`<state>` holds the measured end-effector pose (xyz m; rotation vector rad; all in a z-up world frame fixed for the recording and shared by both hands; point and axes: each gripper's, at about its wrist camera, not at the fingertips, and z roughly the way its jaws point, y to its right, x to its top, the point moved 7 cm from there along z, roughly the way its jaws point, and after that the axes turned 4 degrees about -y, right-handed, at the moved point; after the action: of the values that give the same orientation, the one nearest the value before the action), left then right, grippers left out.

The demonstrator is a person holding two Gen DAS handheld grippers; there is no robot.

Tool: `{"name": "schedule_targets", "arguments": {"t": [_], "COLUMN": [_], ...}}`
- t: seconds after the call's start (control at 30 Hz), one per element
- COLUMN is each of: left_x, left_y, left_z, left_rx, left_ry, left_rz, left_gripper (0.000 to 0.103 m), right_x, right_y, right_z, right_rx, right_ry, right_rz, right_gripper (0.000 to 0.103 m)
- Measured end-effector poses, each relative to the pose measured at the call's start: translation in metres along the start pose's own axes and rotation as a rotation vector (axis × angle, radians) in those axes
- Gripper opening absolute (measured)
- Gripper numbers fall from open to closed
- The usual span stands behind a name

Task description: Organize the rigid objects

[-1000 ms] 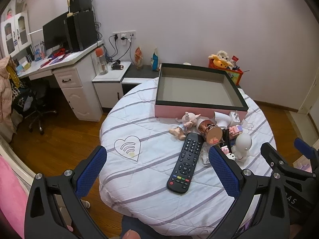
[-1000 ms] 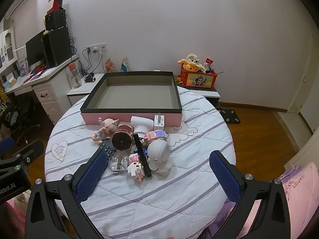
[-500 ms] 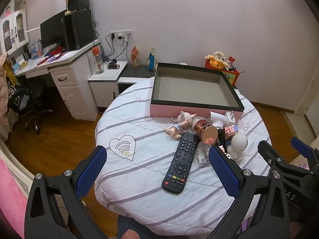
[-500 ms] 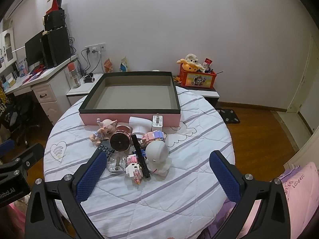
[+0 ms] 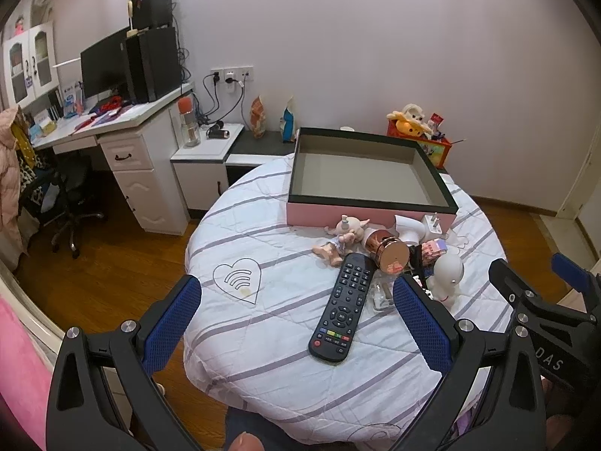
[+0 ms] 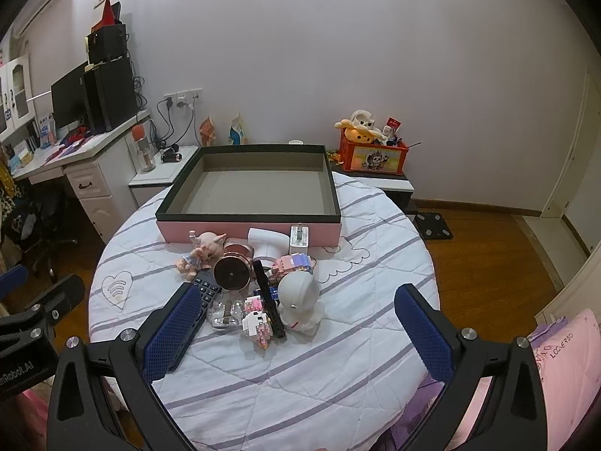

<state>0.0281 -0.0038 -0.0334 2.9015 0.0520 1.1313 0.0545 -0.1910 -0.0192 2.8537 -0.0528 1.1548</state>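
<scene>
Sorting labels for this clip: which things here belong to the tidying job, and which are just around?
Job: black remote control; pink pig figurine; white round-headed figurine; rose-gold round jar; empty pink box with dark rim.

Around: orange toy crate; black monitor; office chair.

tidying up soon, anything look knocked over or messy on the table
Yes. The rose-gold jar lies tipped on its side among toys heaped in front of the pink box, which holds nothing yet. The remote lies beside the heap.

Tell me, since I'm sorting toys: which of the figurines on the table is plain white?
The round-headed white figurine at the pile's right edge; the pig doll is pink, the block figure pink and white.
</scene>
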Motion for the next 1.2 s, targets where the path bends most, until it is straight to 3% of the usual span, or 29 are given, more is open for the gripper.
{"name": "schedule_targets", "arguments": {"t": [0.73, 1.03, 1.2], "left_x": [-0.011, -0.026, -0.046], "left_y": [-0.002, 0.0, 0.018], "left_z": [0.012, 0.039, 0.081], "left_rx": [-0.044, -0.069, -0.098], "left_ry": [-0.031, -0.07, -0.151], "left_rz": [0.0, 0.025, 0.08], "left_gripper": [0.103, 0.103, 0.103], "right_x": [0.0, -0.007, -0.012], "right_y": [0.006, 0.028, 0.036], "right_z": [0.006, 0.024, 0.038], "right_rx": [-0.006, -0.029, -0.038], "right_ry": [-0.017, -0.055, -0.087], "right_rz": [0.009, 0.055, 0.071], "right_gripper": [0.103, 0.103, 0.103]}}
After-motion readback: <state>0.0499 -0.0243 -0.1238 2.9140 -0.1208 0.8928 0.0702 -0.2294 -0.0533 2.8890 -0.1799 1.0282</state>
